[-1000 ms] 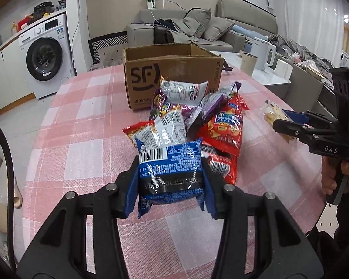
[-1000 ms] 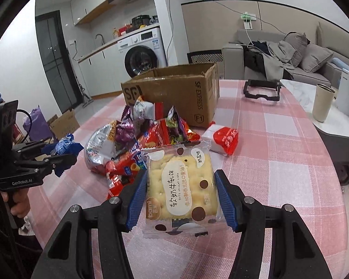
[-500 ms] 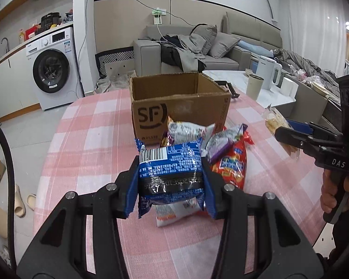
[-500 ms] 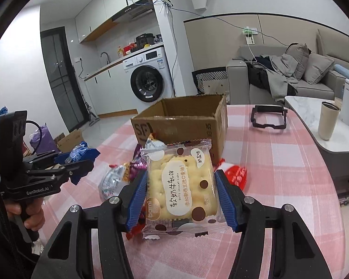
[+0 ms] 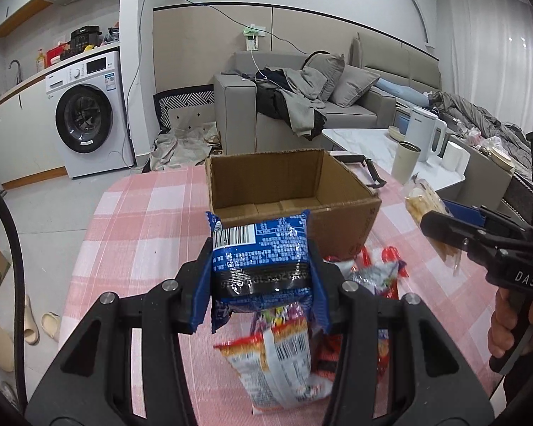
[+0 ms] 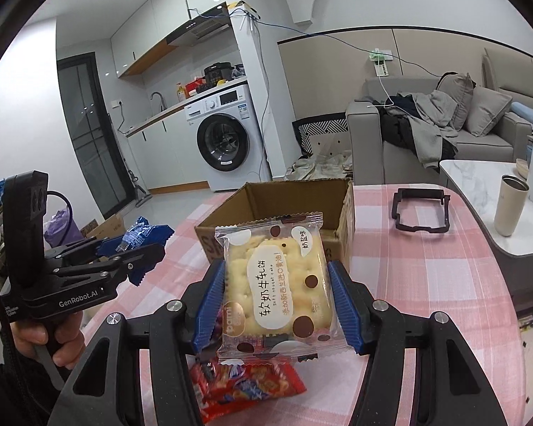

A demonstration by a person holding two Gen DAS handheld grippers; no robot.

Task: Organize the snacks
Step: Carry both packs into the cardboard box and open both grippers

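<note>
My left gripper is shut on a blue snack packet and holds it above the table, just short of the open cardboard box. My right gripper is shut on a clear packet of yellow nougat biscuits, also raised in front of the box. The box looks empty inside. A pile of red and purple snack bags lies on the pink checked table below both grippers. Each gripper shows in the other's view: the right gripper and the left gripper.
A black plastic frame lies on the table right of the box. A beige cup and a white kettle stand on a low marble table beyond. The table edge runs on the left, with floor and slippers below.
Both grippers have risen and moved toward the box with their packets. The box interior now shows from above, and the snack pile has dropped low in both views.
</note>
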